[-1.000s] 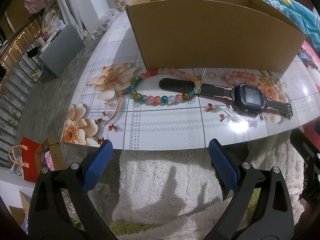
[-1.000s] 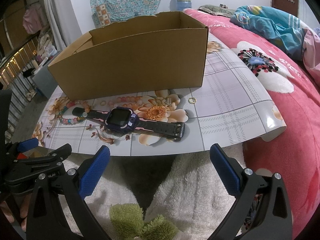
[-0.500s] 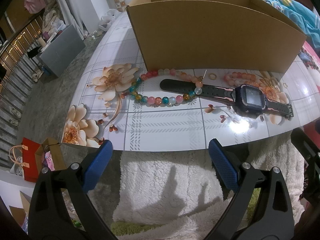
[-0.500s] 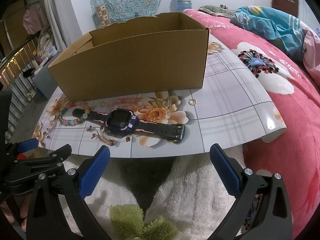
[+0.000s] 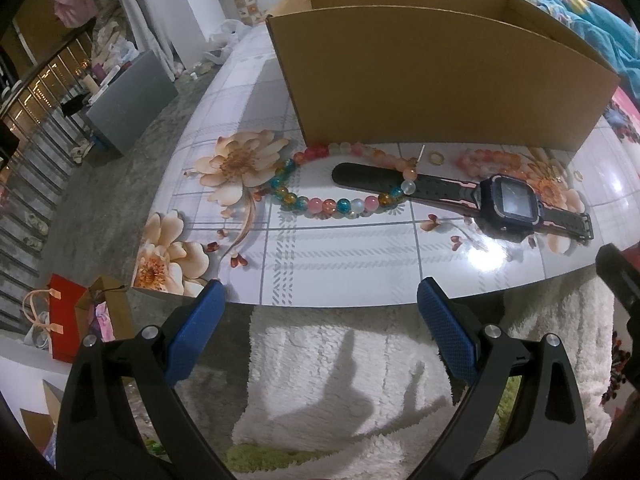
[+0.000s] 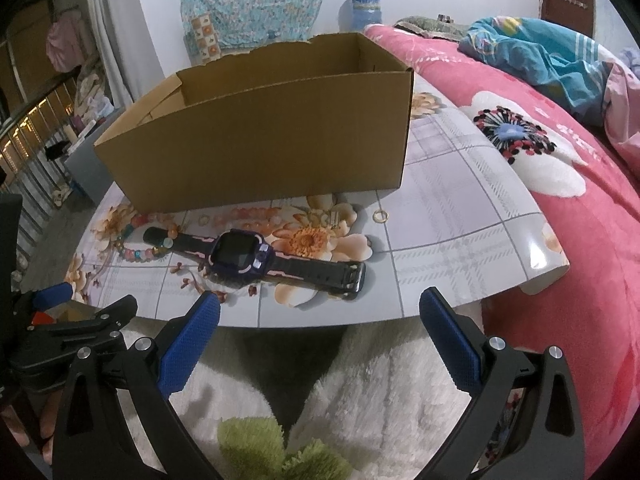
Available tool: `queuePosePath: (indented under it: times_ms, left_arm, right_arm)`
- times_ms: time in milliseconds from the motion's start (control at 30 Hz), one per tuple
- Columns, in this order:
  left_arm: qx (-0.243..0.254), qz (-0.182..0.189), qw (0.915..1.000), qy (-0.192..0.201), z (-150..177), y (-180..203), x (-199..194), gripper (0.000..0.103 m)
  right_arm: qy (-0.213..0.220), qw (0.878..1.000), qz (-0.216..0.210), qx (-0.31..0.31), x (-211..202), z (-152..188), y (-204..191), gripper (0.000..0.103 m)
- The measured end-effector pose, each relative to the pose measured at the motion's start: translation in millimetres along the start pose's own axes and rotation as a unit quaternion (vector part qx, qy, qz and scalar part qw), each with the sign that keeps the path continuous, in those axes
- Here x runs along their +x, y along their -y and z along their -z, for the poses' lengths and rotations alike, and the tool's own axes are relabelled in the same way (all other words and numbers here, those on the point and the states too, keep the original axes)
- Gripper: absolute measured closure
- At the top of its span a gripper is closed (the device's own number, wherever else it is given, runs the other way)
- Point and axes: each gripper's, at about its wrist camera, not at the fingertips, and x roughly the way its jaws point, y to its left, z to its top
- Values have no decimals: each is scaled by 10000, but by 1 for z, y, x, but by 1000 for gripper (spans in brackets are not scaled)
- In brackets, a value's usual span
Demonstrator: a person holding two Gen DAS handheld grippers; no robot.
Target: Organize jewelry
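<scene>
A bead bracelet (image 5: 344, 184) of teal, pink, amber and clear beads lies on the floral mat (image 5: 344, 252), looped over the plain end of a dark smartwatch (image 5: 508, 202) strap. The watch lies flat, screen up, its buckle end pointing right. Just behind them, near the foot of the open cardboard box (image 5: 432, 76), sit a small gold ring (image 5: 435, 157) and a strand of pale pink beads (image 5: 490, 160); a 2nd ring (image 6: 380, 215) rests on the mat off the box's right corner.

The left gripper (image 5: 318, 312) hangs above a white fluffy rug (image 5: 340, 376) at the mat's near edge, fingers spread wide and holding nothing. The right gripper (image 6: 320, 320) does likewise — blue pads (image 6: 188, 348) apart, the watch just ahead. A pink floral bedspread (image 6: 560, 208) runs along the right.
</scene>
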Motion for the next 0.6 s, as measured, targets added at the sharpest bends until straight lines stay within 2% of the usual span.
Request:
queuePosePath:
  times_ms: [300,467,600]
  left_arm:
    - [-31,-71,10000,20,-5,-5,6,10]
    - [-147,91,9998,48,-5,-18,9,10]
    - [-180,396,9990,99,-5,-32,12,10]
  right_arm:
    - [96,9999,25,-12,0,-5,2,6]
    - [199,9997,144,-97,-2,-7,2,6]
    - [216,9997,-119,-87,-2,-8,2,6]
